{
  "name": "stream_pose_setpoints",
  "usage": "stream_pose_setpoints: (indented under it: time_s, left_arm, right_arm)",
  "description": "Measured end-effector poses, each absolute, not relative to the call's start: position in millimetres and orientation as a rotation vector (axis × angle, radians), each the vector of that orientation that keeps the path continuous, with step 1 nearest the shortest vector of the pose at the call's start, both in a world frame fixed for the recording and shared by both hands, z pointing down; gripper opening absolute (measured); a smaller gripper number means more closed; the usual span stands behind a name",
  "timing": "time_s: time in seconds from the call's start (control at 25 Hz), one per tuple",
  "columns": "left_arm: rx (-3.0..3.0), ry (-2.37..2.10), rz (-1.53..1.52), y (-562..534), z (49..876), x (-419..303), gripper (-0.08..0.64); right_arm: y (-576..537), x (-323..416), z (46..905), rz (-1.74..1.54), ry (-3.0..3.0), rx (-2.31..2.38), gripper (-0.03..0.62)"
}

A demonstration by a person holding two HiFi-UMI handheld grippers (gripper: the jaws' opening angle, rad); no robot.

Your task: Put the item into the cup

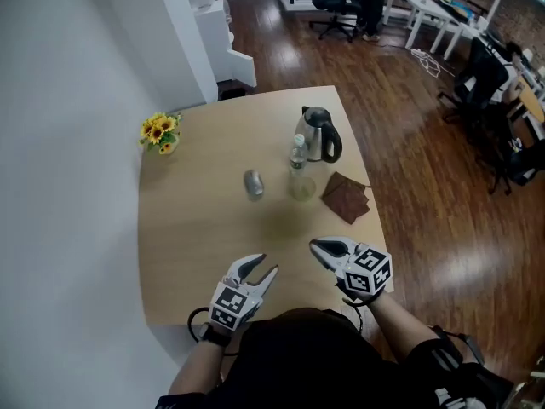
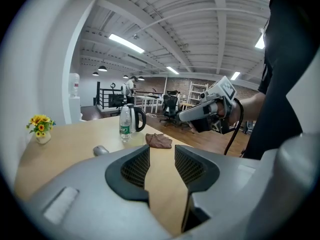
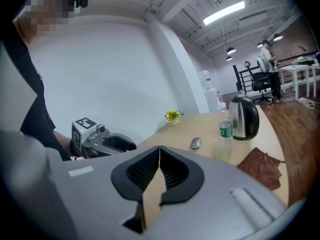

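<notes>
Left claw (image 1: 267, 265) spread, empty; right claw (image 1: 317, 248) pressed together, empty; bottle (image 1: 297, 155) wears a green label (image 2: 124, 129), print unreadable.

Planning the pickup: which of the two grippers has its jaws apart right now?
The left gripper: its jaws stand apart with only bare table showing between them, while the right gripper has its jaws closed together, empty.

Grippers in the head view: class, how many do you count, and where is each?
2. The left gripper is over the table's near edge; the right gripper is beside it, nearer the brown cloth.
</notes>
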State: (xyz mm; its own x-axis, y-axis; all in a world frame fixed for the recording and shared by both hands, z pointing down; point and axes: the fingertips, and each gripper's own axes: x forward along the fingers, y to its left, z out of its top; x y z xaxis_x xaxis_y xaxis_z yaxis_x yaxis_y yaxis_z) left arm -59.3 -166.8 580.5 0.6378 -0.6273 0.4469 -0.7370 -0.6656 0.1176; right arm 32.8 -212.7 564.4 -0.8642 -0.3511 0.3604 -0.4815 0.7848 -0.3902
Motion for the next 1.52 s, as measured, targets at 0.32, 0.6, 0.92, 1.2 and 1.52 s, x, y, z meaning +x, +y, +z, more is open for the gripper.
stream_pose_setpoints:
  time_s: [0.32, 0.6, 0.92, 1.2, 1.52]
  left_arm:
    - [2.607, -0.947, 0.603, -173.0, 601.0, -36.6, 0.152]
    - [2.61, -0.846, 0.683, -174.4, 621.2, -19.9, 0.151]
    - [2.573, -0.823, 0.735, -171.3, 636.2, -18.6, 0.151]
    - [2.558, -0.843, 0.746, -171.9, 636.2, -24.6, 0.15]
    - [2.537, -0.91, 0.726, -175.4, 632.9, -37.4, 0.15]
  right_arm:
    - [-246.9, 95.8, 623.8, 0.687, -2.497, 0.883, 0.071]
    - [-237.2, 143.4, 722.0, 0.581, -2.188, 0.886, 0.107]
    - [-209.4, 152.5, 793.3, 0.538, -2.004, 0.743, 0.11]
    - [-205.1, 152.9, 815.1, 0.547, -1.919, 0.701, 0.106]
    - [-220.4, 149.0, 794.1, 0.542, -1.957, 0.755, 0.009]
